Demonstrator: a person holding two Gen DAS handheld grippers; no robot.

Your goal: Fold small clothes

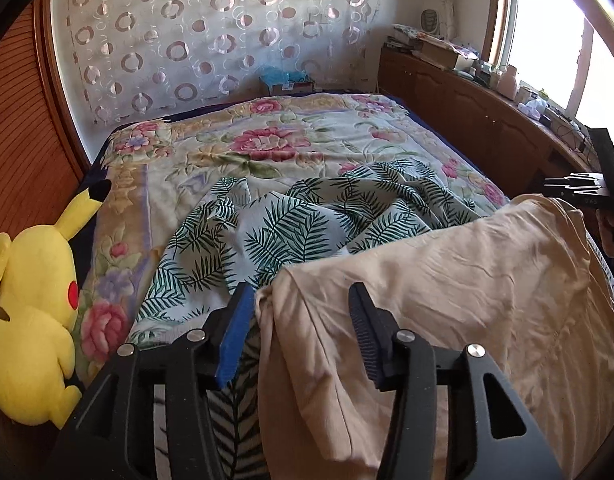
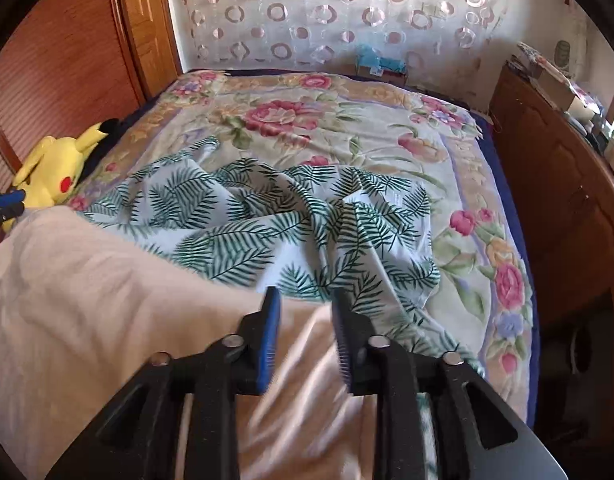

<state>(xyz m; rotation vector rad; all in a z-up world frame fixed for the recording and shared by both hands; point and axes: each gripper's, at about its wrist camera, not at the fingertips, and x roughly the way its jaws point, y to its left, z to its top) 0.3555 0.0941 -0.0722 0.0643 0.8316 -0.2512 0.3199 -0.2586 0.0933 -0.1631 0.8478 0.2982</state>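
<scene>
Peach garment (image 1: 447,300) lies spread on the near end of the bed, wrinkled, its far edge overlapping a crumpled fern-print cloth (image 1: 291,224). Left gripper (image 1: 301,300) hangs over the garment's left edge with jaws parted; a fold of the peach cloth sits in the gap between the blue pads (image 1: 237,336), close to the left pad, but the pads do not press on it. Right gripper (image 2: 305,304) is at the garment's right edge, jaws also apart though narrower; peach cloth shows through the gap below, not pinched. That view is motion-blurred near the fingers. In the left wrist view the right gripper appears small at the garment's far right corner, beside a person's hand (image 1: 611,236). Beyond the garment, the fern-print cloth lies bunched across the middle of a floral bedspread (image 1: 275,136). A yellow plush toy (image 1: 31,316) sits off the garment's left side, at the bed's edge. A curtain with ring pattern (image 1: 211,32) hangs behind the bed's far end. A wooden cabinet (image 1: 467,116), its top cluttered, runs along the right of the garment, under a bright window (image 1: 547,40).
</scene>
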